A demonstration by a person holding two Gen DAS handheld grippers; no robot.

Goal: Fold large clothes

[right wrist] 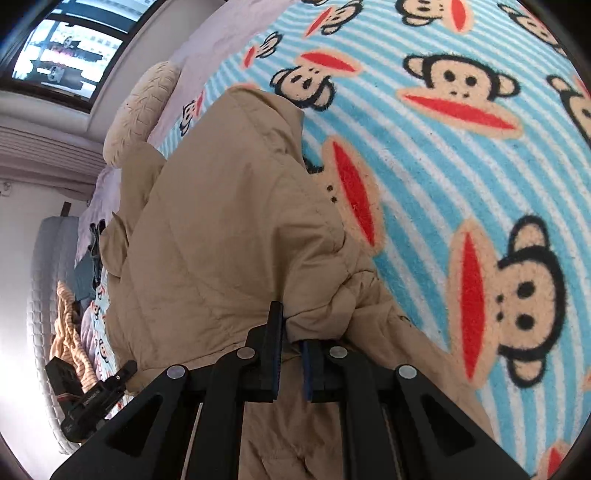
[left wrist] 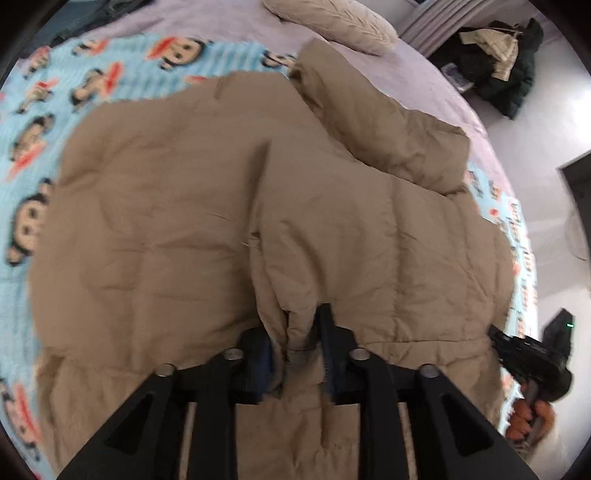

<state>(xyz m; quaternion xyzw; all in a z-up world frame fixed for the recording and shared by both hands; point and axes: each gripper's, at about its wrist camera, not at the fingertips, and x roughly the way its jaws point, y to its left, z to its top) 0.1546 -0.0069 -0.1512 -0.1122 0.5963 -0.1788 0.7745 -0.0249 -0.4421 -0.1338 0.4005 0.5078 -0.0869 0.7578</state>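
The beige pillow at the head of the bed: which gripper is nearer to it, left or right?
Hard to tell. Both the left gripper and the right gripper pinch the tan jacket at the near edge, with the pillow far beyond it.

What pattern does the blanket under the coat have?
Light blue and white stripes with cartoon monkey faces, red mouths; the blanket shows best in the right wrist view.
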